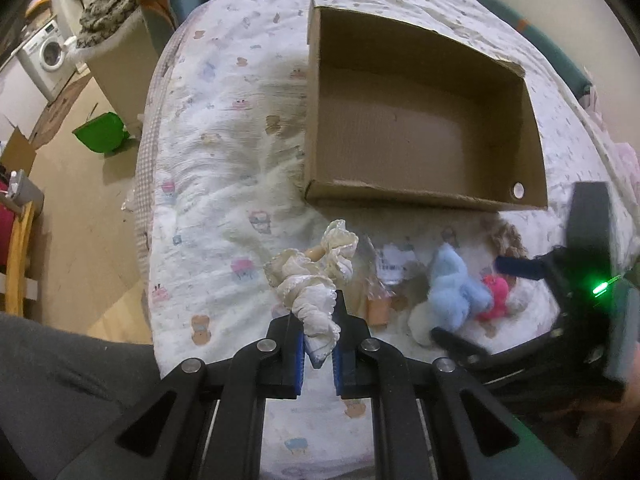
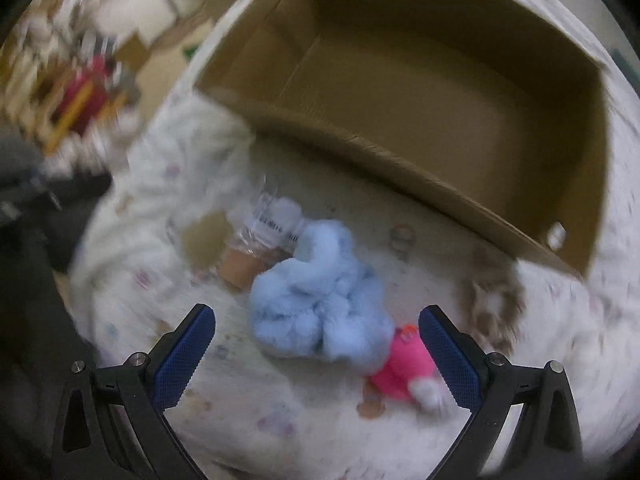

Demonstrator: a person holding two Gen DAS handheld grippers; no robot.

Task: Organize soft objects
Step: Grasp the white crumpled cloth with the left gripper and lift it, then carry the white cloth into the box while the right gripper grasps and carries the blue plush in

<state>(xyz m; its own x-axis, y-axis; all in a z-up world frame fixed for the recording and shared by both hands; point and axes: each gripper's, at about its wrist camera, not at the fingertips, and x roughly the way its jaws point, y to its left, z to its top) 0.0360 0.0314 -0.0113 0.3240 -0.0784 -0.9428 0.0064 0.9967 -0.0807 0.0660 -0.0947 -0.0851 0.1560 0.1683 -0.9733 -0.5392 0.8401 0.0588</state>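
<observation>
My left gripper (image 1: 319, 354) is shut on a cream frilly scrunchie (image 1: 316, 280) and holds it above the bed, short of the open cardboard box (image 1: 424, 200). The box is empty. My right gripper (image 2: 316, 354) is open, its jaws wide on either side of a fluffy light-blue soft toy (image 2: 320, 304), and it also shows in the left wrist view (image 1: 472, 296). A pink plush (image 2: 404, 368) lies against the blue toy on the right. The right wrist view is blurred.
A plastic-wrapped brown item with a label (image 2: 256, 248) lies left of the blue toy. A brown scrunchie (image 1: 506, 236) lies near the box's front wall. The bed's left edge (image 1: 146, 184) drops to the floor, where a green bin (image 1: 100, 132) stands.
</observation>
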